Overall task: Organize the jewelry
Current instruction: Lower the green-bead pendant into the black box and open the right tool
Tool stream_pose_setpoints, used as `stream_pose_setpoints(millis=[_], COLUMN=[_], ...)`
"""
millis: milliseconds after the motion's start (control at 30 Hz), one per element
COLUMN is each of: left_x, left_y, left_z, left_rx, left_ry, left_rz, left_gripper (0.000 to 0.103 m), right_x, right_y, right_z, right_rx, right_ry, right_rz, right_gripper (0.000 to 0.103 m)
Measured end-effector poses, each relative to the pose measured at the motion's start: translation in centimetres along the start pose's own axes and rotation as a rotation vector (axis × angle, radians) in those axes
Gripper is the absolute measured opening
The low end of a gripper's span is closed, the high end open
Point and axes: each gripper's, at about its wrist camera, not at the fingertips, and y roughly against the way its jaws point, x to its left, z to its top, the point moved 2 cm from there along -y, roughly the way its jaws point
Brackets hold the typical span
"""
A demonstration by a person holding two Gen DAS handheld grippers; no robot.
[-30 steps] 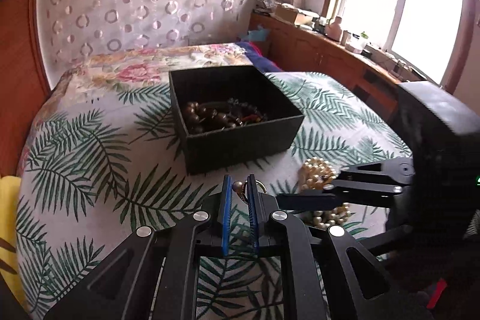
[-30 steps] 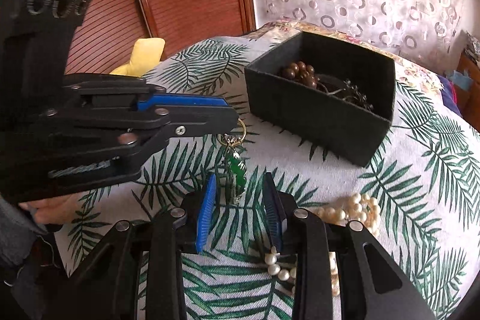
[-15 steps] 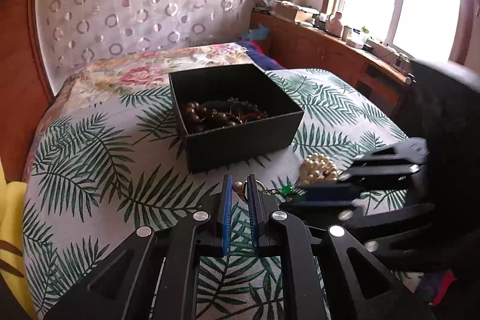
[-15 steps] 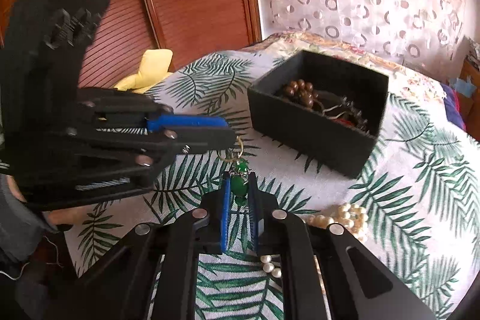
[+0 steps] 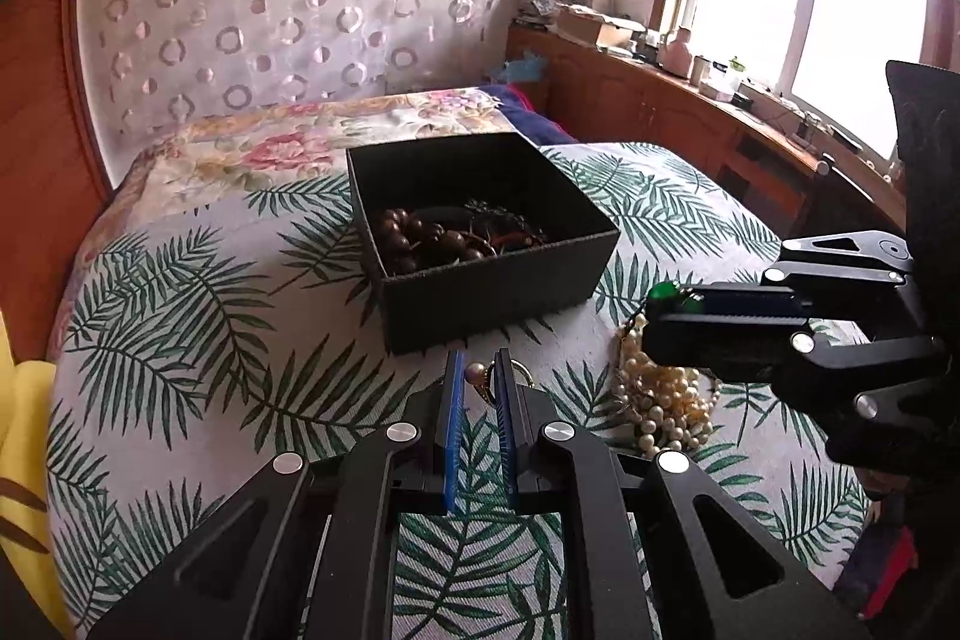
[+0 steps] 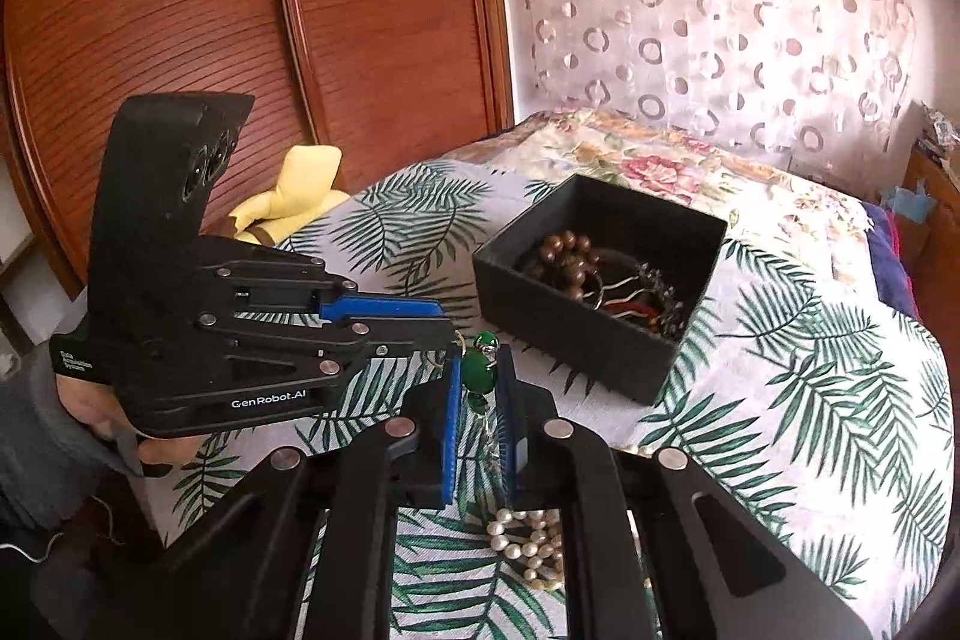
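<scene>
A black open box (image 5: 498, 274) (image 6: 576, 322) sits on the leaf-print bedspread and holds brown bead bracelets (image 5: 420, 235) (image 6: 564, 259) and other jewelry. My left gripper (image 5: 478, 370) (image 6: 447, 334) is shut on a gold ring piece with a pinkish bead (image 5: 480, 376). My right gripper (image 6: 482, 376) (image 5: 654, 304) is shut on a green stone earring (image 6: 478, 376) (image 5: 666, 291), held above the bed just right of the left gripper's tips. A pearl necklace (image 5: 663, 400) (image 6: 528, 544) lies on the bed under the right gripper.
A yellow cloth (image 6: 294, 196) lies at the bed's left edge by the wooden wardrobe (image 6: 240, 40). A floral pillow (image 5: 288, 142) lies behind the box. A wooden sideboard with clutter (image 5: 690, 94) runs under the window on the right.
My right gripper closed on the green earring, then lifted it up and away to the right of the left gripper. The left gripper stays shut on the gold ring piece.
</scene>
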Motion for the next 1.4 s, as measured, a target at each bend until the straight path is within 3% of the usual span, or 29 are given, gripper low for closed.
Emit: stream_pose_setpoints(millis=[767,1133,1167,1233,1400], left_x=[0.9,1.6,1.6,1.7,1.9], left_y=[-0.4,-1.4,-1.5,-1.9,-3.1], left_z=[5.1,6.5,6.6,7.0,7.5], left_rx=[-0.067,-0.067,-0.066,-0.063,-0.051], left_ry=[0.001,0.019,0.017,0.021,0.027], left_rz=[0.063,0.071,0.073,0.073,0.072], left_gripper=[0.009,0.009,0.009,0.009,0.009], right_x=[-5.8,-7.2,-7.3,-7.6,-8.4], right_y=[-2.1,-5.3,-5.5,-5.8,-5.5], right_z=[6.8,6.3,6.2,5.9,5.9], right_rx=[-0.039,0.03,0.037,0.046,0.038], right_ry=[-0.01,-0.027,-0.032,-0.041,-0.058], right_rz=[-0.114,-0.153,-0.153,-0.144,-0.142], right_gripper=[0.012,0.013,0.014,0.033,0.036])
